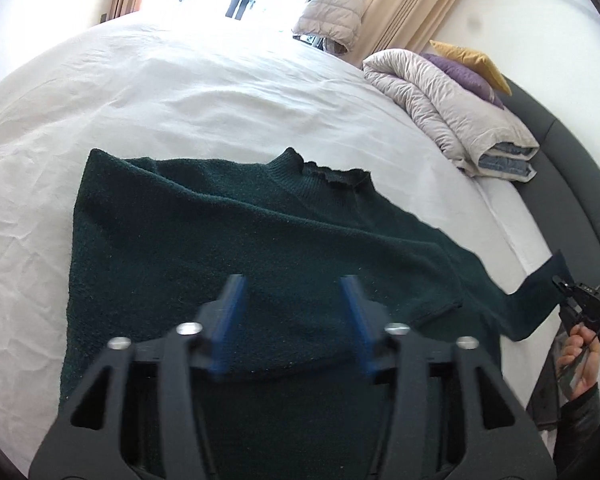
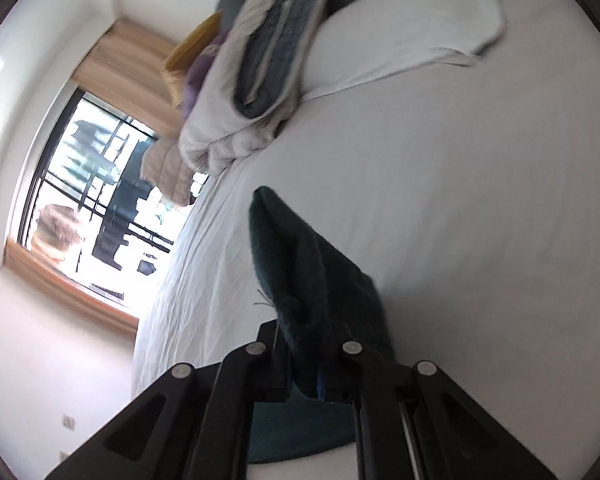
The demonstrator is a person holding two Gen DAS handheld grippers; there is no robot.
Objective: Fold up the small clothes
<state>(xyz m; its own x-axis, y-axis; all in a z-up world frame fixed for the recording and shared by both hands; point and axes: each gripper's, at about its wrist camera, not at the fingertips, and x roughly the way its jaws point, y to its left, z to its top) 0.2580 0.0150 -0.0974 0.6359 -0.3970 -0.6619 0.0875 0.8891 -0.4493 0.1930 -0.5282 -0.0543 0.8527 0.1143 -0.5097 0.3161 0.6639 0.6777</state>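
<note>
Left gripper [image 1: 294,292] jaws wide over green sweater [image 1: 220,240], right gripper [image 2: 306,360] pinching its sleeve, bare bed [image 1: 180,100] beyond.

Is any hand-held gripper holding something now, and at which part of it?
The right hand-held gripper is shut on the dark green sweater, at the end of its sleeve. The left hand-held gripper is open, holding nothing.

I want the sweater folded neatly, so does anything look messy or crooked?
Yes. The green sweater lies crooked on the bed, its collar looks frayed, and one sleeve is pulled off sideways, pinched in the right claw.
</note>
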